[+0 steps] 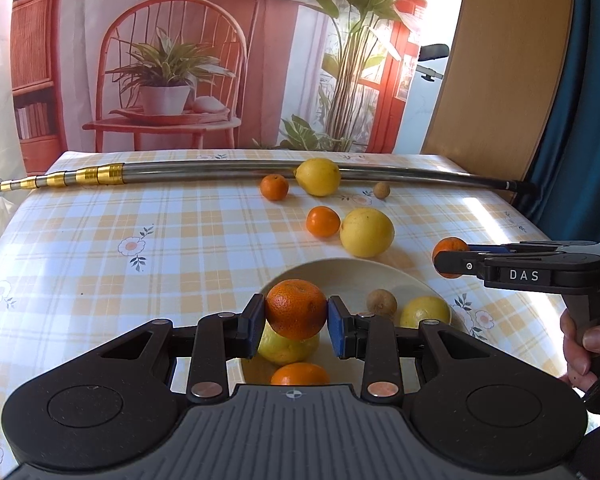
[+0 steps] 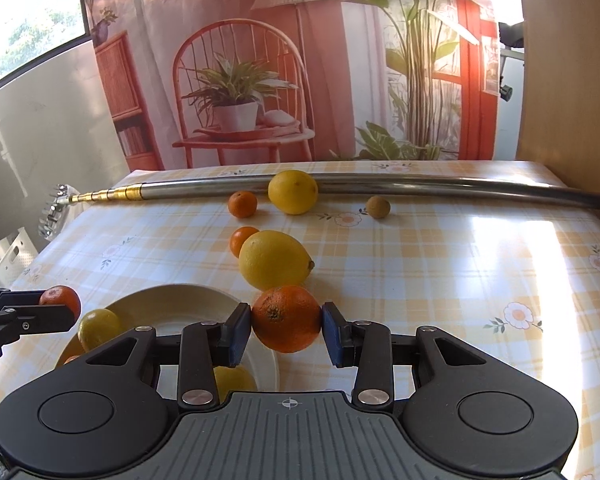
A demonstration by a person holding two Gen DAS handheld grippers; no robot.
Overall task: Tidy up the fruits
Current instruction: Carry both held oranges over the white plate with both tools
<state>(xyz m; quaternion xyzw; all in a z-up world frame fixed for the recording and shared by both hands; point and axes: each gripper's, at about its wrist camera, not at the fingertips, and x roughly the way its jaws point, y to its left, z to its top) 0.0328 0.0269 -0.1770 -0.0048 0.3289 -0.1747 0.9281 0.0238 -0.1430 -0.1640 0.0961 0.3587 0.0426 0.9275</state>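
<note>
My left gripper [image 1: 296, 322] is shut on a mandarin [image 1: 296, 304], held above a cream plate [image 1: 352, 272]. On the plate lie two lemons [image 1: 425, 312], another mandarin [image 1: 300, 374] and a small brown longan [image 1: 381, 302]. My right gripper [image 2: 287, 330] is shut on an orange [image 2: 287, 316], just past the right rim of the plate [image 2: 180, 300]. Loose on the tablecloth are two lemons [image 2: 274, 259], two mandarins [image 2: 242, 204] and a longan [image 2: 378, 207]. Each gripper also shows side-on in the other's view: the right gripper [image 1: 440, 262] and the left gripper [image 2: 70, 312].
A long metal telescopic pole [image 2: 380, 188] with gold rings lies across the far side of the table, touching the far lemon [image 2: 293, 192]. A printed backdrop hangs behind the table. A hand [image 1: 580, 344] grips the right tool's handle. A wooden panel [image 1: 500, 60] stands at the right.
</note>
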